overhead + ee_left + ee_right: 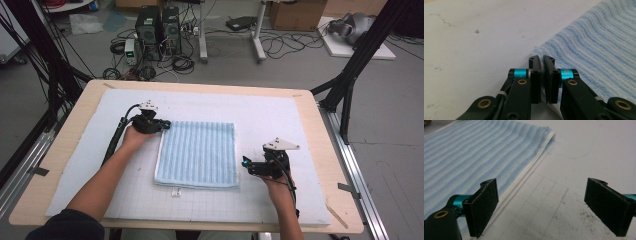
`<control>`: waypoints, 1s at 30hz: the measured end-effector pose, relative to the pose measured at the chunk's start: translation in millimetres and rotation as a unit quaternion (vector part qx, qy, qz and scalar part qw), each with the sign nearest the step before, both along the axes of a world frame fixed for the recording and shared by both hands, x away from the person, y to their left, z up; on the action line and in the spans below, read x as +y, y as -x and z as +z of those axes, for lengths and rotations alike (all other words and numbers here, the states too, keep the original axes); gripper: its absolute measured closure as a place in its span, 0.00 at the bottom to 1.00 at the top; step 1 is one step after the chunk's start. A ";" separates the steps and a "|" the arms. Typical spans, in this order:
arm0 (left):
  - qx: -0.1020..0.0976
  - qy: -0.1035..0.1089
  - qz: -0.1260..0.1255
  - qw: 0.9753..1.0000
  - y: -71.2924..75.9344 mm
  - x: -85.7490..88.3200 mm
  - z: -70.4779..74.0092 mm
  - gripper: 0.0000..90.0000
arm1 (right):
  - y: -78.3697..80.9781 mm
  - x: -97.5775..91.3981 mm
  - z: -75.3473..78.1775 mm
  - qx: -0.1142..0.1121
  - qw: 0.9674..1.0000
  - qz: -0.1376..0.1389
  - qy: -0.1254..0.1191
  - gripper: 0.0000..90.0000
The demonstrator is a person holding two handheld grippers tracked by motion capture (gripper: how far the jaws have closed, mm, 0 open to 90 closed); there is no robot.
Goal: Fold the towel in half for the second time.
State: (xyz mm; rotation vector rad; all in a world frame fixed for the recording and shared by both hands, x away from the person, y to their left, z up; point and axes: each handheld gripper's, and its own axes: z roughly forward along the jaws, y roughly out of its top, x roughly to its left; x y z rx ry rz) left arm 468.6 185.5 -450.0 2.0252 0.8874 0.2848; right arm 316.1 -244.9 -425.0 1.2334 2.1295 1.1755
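Pinching towel (197, 152) corner — left tool (541, 60), right tool (541, 205) agape beside.

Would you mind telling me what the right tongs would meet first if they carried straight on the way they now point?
Probably the white mat: the right tongs stand open over it, with the folded blue towel lying just beside the one jaw, though depth is hard to judge.
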 end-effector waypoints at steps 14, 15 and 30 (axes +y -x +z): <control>0.024 0.027 0.019 0.999 1.3 3.3 -0.1 0.94 | -78.9 18.1 -0.7 0.047 0.998 0.035 -0.014 0.14; 0.024 0.027 0.019 0.999 1.3 3.3 -0.2 0.94 | -83.3 18.5 -0.7 0.042 0.998 0.038 -0.018 0.17; 0.028 0.029 0.021 0.999 1.7 3.1 -1.3 0.95 | -140.1 48.5 -6.2 0.072 0.995 0.064 0.016 0.52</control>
